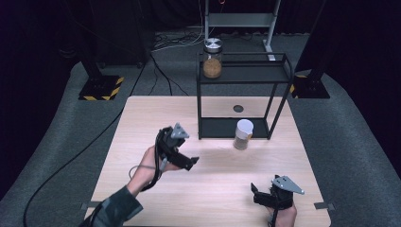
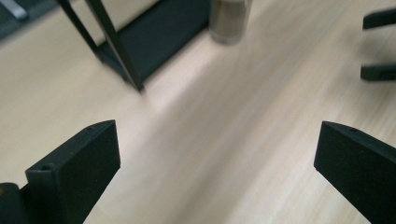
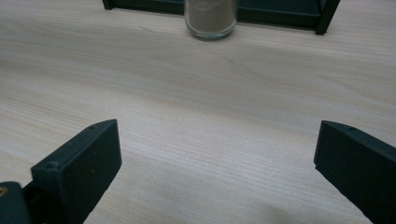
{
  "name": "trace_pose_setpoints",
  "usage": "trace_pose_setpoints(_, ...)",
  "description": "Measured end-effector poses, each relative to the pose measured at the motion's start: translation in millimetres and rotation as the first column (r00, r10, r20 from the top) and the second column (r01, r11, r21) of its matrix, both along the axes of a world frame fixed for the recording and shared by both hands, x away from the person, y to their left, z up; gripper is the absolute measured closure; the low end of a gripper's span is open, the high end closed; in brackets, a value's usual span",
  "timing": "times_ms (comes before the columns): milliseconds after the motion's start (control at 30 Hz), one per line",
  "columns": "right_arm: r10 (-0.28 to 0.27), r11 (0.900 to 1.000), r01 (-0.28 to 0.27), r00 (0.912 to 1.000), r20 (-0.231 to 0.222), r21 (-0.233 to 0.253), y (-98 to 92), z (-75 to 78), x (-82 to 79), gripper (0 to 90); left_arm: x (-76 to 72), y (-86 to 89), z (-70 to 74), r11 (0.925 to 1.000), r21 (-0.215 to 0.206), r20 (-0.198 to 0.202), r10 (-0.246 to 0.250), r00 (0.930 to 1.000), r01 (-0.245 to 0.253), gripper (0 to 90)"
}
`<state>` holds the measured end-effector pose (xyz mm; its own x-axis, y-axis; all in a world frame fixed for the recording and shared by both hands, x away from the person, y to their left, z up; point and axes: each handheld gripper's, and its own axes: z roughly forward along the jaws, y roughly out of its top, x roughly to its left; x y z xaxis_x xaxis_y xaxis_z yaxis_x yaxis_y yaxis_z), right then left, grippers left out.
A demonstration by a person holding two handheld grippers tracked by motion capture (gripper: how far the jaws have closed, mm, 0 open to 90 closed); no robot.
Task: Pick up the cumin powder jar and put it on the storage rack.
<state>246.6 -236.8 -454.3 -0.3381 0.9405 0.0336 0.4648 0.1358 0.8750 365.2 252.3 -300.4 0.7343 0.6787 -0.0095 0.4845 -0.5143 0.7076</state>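
Right gripper (image 1: 261,193) sits closest, low over the near edge of the tabletop (image 1: 142,118), jaws spread wide with nothing between them. Straight ahead of it, well apart, stands the white-capped jar (image 1: 243,134) of pale powder, upright on the wood just in front of the black rack (image 1: 279,109); the right gripper view has it dead centre beyond the open jaws.

Left gripper (image 1: 187,162) is up off the tabletop and angled toward the same jar, jaws also wide apart and empty, the jar ahead and to its right. In the left gripper view the jar (image 2: 229,21) looks blurred, beside the rack leg (image 2: 116,51).

Farther back, a second jar (image 1: 212,57) with a metal lid stands on the rack's top shelf.

Risks, as I read it: both grippers point at one jar, so they could collide. The jar stands tight against the rack's base, so a jaw could clip the frame or a fast approach could topple the jar and roll it.
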Motion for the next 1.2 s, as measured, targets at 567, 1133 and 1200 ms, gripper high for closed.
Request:
trace_pose_setpoints(567,-0.004,1.0,0.004,1.0,-0.003,-0.005,1.4,0.6,0.3,0.0,-64.0,25.1,-119.0,0.9365,-0.071,0.019,0.346,0.9382,-0.343,0.0)
trace_pose_setpoints(1133,-0.015,1.0,0.015,0.9998,0.014,0.012,-0.3,-2.0,-2.5,0.0,-58.6,31.5,-133.9,0.9367,-0.051,0.013,0.347,0.9376,-0.346,0.1)
trace_pose_setpoints(1200,-0.015,1.0,0.014,0.9997,0.018,0.017,-1.2,-2.8,-3.3,0.0,-59.2,24.0,-132.9,0.9374,-0.016,0.031,0.348,0.9369,-0.348,0.1)
